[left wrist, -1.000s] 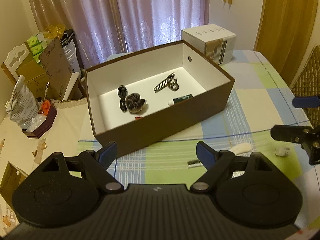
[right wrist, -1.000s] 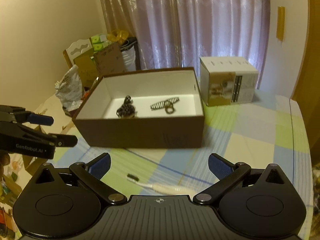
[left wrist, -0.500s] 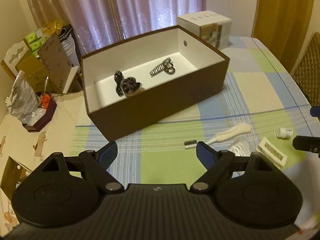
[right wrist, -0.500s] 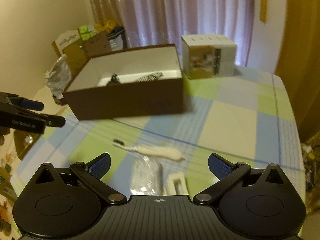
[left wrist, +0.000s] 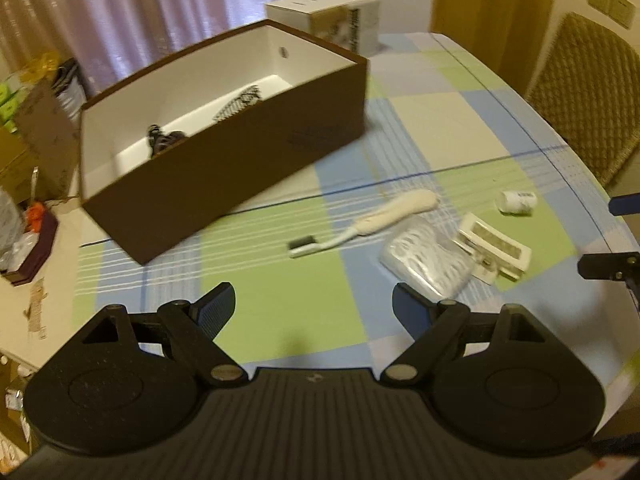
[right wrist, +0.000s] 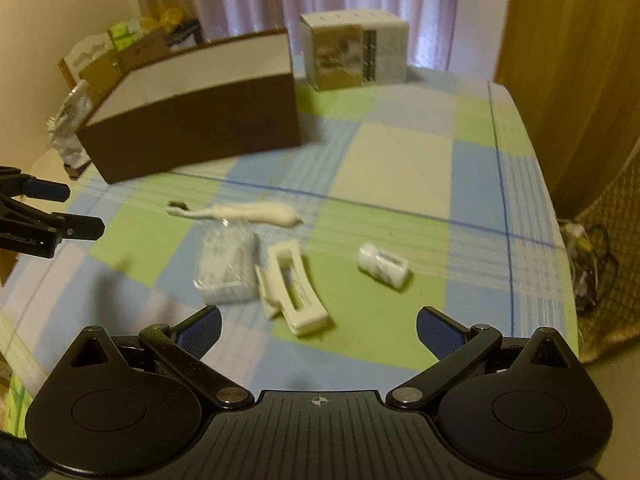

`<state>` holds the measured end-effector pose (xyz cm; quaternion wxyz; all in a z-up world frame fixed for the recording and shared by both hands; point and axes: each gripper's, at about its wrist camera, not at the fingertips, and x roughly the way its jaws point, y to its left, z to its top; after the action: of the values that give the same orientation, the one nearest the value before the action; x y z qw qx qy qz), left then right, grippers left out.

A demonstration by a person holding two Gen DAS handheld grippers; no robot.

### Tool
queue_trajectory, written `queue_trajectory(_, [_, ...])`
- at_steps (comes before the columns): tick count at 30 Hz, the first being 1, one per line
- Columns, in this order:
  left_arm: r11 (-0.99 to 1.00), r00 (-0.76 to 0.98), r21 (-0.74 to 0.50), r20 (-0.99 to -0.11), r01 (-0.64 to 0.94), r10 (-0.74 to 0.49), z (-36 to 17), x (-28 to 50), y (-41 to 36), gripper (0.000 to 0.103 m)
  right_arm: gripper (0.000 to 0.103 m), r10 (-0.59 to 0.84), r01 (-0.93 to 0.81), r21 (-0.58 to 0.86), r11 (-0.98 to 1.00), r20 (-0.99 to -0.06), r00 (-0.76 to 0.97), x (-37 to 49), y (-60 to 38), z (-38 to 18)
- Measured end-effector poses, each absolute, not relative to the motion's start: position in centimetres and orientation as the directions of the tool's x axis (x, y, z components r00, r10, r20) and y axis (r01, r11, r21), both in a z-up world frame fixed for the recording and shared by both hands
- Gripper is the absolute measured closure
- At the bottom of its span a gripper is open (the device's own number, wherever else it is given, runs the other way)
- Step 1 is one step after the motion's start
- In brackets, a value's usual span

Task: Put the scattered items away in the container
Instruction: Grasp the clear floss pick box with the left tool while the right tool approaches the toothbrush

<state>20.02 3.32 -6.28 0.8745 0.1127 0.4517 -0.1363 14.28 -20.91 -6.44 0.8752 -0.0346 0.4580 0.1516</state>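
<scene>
**Operator:** Right wrist view, status: my right gripper point(right wrist: 319, 326) has its jaws spread wide and holds nothing. It hangs above the checked tablecloth point(right wrist: 400, 160), just short of the white clip point(right wrist: 298, 288). My left gripper point(left wrist: 313, 304) is equally wide open and empty, with bare cloth under its jaws.

**Checker:** Why held that way?

**Operator:** Judgement: both are set for the next pick, jaws wide enough to straddle an item. The clip lies nearest the right gripper, so it looks like the likeliest target.

**Checker:** Location of the task items?

**Operator:** Four remain on the cloth. The clip touches the clear packet point(right wrist: 228, 268); the brush point(left wrist: 368, 220) lies beyond them, toward the brown box point(left wrist: 224, 160); the small white bottle point(right wrist: 383, 266) lies on its side, apart to the right. Inside the box I see a dark hair claw point(left wrist: 240, 100) and a dark bundle point(left wrist: 164, 140).

**Checker:** Obstructions?

**Operator:** The packet touching the clip may get pinched along with it. A white carton point(right wrist: 354, 50) stands behind the box, clear of the route. A wicker chair point(left wrist: 584, 92) stands off the table edge.
</scene>
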Motion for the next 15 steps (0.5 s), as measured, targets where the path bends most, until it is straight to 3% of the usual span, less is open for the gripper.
queue_trajectory(15, [0.812,0.450,0.025,-0.842,0.583,-0.298,-10.4,21.0,-0.6,0.017,0.002,0.136,-0.185,0.050,0.982,-0.859,0.493,14.2,-24.4,-9.6])
